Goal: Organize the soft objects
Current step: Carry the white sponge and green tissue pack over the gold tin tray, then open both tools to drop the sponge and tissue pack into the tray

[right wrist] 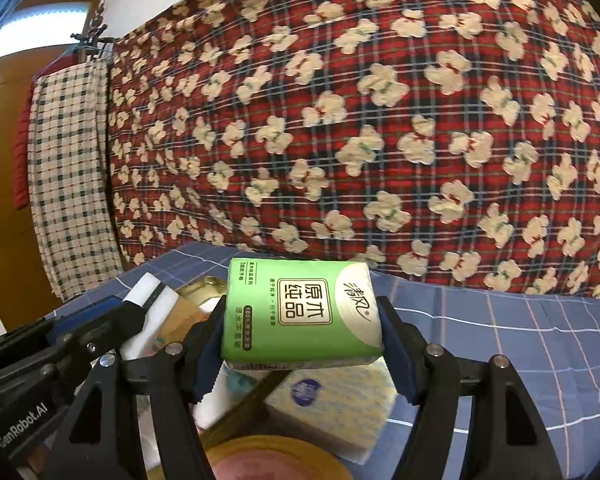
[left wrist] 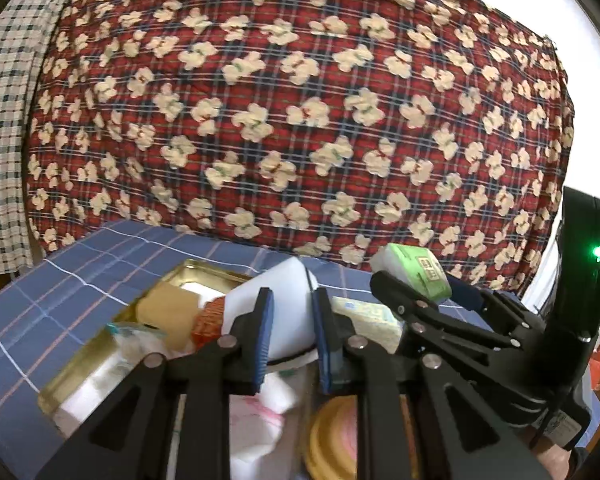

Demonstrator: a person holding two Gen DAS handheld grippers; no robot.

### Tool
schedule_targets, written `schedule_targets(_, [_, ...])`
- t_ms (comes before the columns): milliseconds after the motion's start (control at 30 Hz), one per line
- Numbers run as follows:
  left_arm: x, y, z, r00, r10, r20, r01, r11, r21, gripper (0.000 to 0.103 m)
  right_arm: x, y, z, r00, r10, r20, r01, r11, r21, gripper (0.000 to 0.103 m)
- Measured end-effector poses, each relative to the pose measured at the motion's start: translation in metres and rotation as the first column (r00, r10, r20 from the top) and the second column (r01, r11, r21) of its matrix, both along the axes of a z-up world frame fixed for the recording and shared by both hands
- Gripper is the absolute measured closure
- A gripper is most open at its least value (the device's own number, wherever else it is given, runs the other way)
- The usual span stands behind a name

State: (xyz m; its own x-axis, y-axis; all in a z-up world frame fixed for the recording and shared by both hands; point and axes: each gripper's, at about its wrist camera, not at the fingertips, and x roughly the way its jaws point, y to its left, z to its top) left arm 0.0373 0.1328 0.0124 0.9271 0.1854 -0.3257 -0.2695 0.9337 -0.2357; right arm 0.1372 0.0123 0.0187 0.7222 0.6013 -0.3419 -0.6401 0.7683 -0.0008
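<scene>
My left gripper (left wrist: 293, 297) is shut on a white foam block (left wrist: 284, 320) with a thin black line along it, held above a gold tin (left wrist: 204, 270). From the right wrist view the same block (right wrist: 150, 300) sticks out of the left gripper (right wrist: 134, 308) at the far left. My right gripper (right wrist: 302, 305) is shut on a green tissue pack (right wrist: 300, 312), held off the surface with its printed face up. In the left wrist view the green pack (left wrist: 414, 270) shows at the right in the right gripper (left wrist: 420, 286).
The gold tin holds a tan pad (left wrist: 168, 308) and white plastic-wrapped items (left wrist: 136, 344). A yellow tissue pack (right wrist: 332, 408) lies on the blue checked cloth (right wrist: 520, 344). A round yellow-and-pink thing (right wrist: 268, 458) sits at the bottom edge. A red flowered quilt (right wrist: 360, 120) hangs behind.
</scene>
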Motion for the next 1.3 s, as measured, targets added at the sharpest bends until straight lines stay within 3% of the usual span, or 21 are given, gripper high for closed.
schedule_targets(267, [-0.012,0.034,-0.007,0.997,0.065,-0.039,-0.065,0.998,0.005,0.085,-0.009,0.043,0.007,0.997,0.077,-0.029,-0.078,0.997,-0.014,0.032])
schedule_targets(533, [-0.014,0.06,-0.026,0.987,0.109,-0.115,-0.11,0.994,0.0,0.085,-0.01,0.081,-0.011,0.988,0.116,-0.097,-0.125,0.988,-0.09,0.032])
schedule_targets(1000, [-0.016,0.079,-0.05,0.97,0.141,-0.196,-0.146,0.989,-0.008,0.079,-0.011,0.108,-0.033,0.973,0.14,-0.185,-0.174,0.967,-0.187,0.032])
schedule_targets(1100, [-0.018,0.08,-0.05,0.968,0.155,-0.198,-0.159,0.987,-0.007,0.072,-0.011,0.106,-0.031,0.973,0.137,-0.184,-0.17,0.969,-0.182,0.03])
schedule_targets(1167, [-0.02,0.08,-0.05,0.965,0.168,-0.204,-0.17,0.985,0.004,0.047,-0.011,0.104,-0.029,0.97,0.147,-0.194,-0.18,0.969,-0.166,0.024])
schedule_targets(1233, [-0.025,0.08,-0.048,0.965,0.181,-0.191,-0.182,0.983,0.013,0.034,-0.014,0.102,-0.026,0.97,0.153,-0.187,-0.184,0.97,-0.16,0.023])
schedule_targets(1300, [-0.029,0.078,-0.046,0.965,0.188,-0.181,-0.187,0.982,0.023,0.031,-0.017,0.1,-0.024,0.97,0.159,-0.183,-0.188,0.97,-0.152,0.022])
